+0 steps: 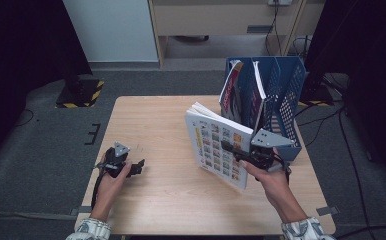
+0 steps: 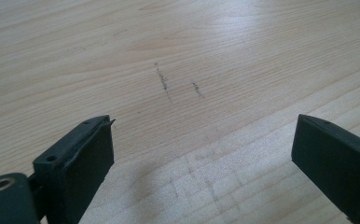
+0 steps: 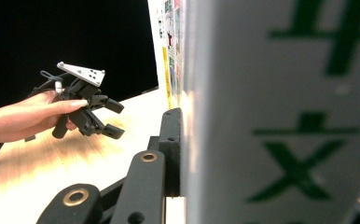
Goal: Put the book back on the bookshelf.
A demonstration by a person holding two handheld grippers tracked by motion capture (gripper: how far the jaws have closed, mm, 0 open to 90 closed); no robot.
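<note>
A white book (image 1: 216, 147) with a grid of small colour pictures on its cover stands upright over the table's right half, just in front of a blue file holder (image 1: 287, 95). My right gripper (image 1: 229, 145) is shut on the book. In the right gripper view its spine (image 3: 280, 93) with green characters is close up, and one black pad (image 3: 171, 140) presses on the cover. My left gripper (image 1: 140, 167) stays low at the table's left front, open with nothing between its fingers (image 2: 201, 140). It also appears far off in the right gripper view (image 3: 115, 119).
The blue file holder stands at the table's back right edge and holds two magazines or books (image 1: 241, 92) leaning in its slots. The wooden table (image 1: 171, 130) has faint pencil marks (image 2: 164, 81). Dark curtains, cables and grey carpet surround the table.
</note>
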